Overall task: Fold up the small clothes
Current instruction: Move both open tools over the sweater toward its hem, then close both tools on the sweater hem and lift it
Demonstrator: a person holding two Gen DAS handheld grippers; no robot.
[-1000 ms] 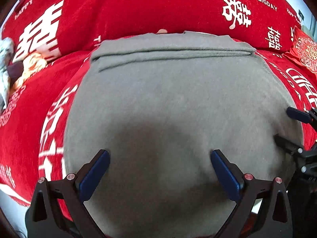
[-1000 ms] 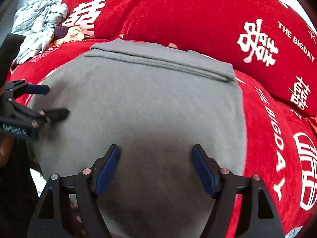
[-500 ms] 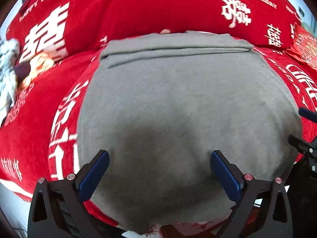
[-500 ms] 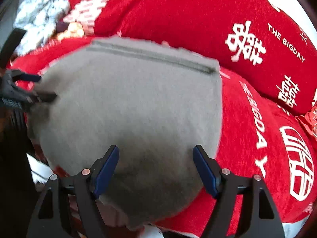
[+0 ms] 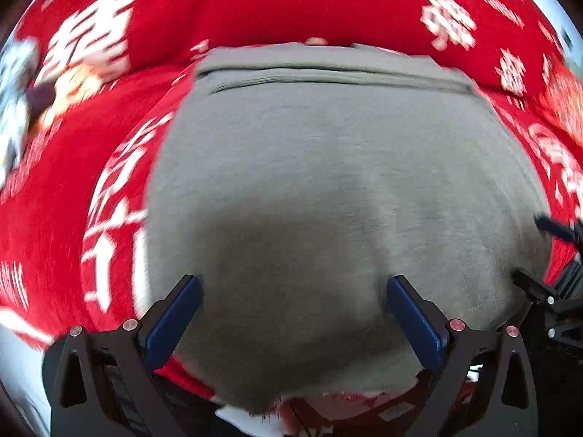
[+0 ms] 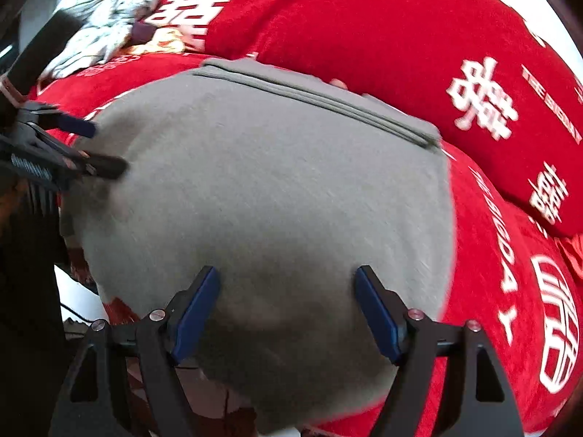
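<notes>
1. The grey garment (image 5: 328, 182) lies spread flat on the red blanket (image 5: 73, 189), which is printed with white characters and lettering.
2. The garment's far edge, a folded band, runs beside the foot of the red cushion (image 6: 382, 29) at the back; its near edge hangs over the blanket's front edge.
3. My left gripper (image 5: 293, 322) hovers above the near part of the garment, jaws spread wide, blue pads (image 5: 175, 322) holding nothing.
4. My right gripper (image 6: 288, 315) hangs over the near part of the garment too, jaws likewise spread wide and empty.
5. In the right wrist view my left gripper shows at the garment's left edge, its fingertips over the cloth; whether they touch it I cannot tell.
6. In the left wrist view my right gripper shows at the garment's right edge.
7. A pale crumpled pile of cloth (image 6: 105, 25) sits at the blanket's far left corner, well apart from the grey garment.
8. The left wrist view is blurred.
</notes>
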